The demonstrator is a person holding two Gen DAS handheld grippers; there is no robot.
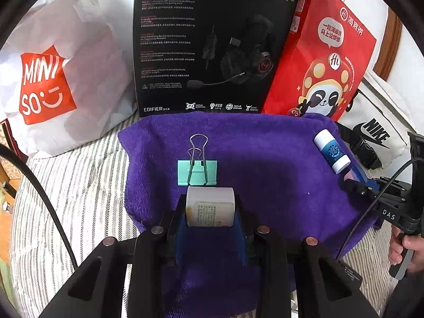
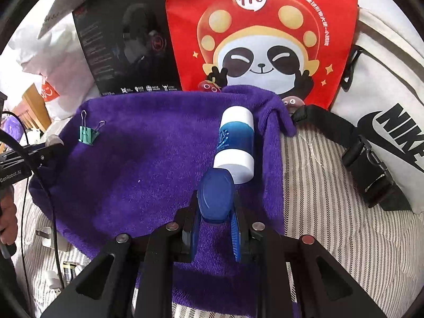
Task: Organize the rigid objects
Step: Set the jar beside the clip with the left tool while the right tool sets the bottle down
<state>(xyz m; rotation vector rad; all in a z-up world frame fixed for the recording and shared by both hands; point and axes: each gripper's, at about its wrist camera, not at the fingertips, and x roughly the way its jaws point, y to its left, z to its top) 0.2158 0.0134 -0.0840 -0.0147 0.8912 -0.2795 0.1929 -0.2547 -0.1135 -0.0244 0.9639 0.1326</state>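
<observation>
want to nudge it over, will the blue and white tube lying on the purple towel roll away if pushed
The blue and white tube looks round and lies on its side, so it would probably roll. The plush purple towel should slow it. It seems rigid and likely light.

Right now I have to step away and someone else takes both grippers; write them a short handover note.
Left gripper: shut on the white bottle, low over the purple towel, just behind the green binder clip.
Right gripper: shut on a flat blue oval object, its tip at the lower end of the blue-and-white tube.
Done: binder clip and tube lie on the towel, apart from each other.
Left: set the bottle and the blue object down on the towel, then release. Whether more items wait off the towel I cannot tell.
</observation>
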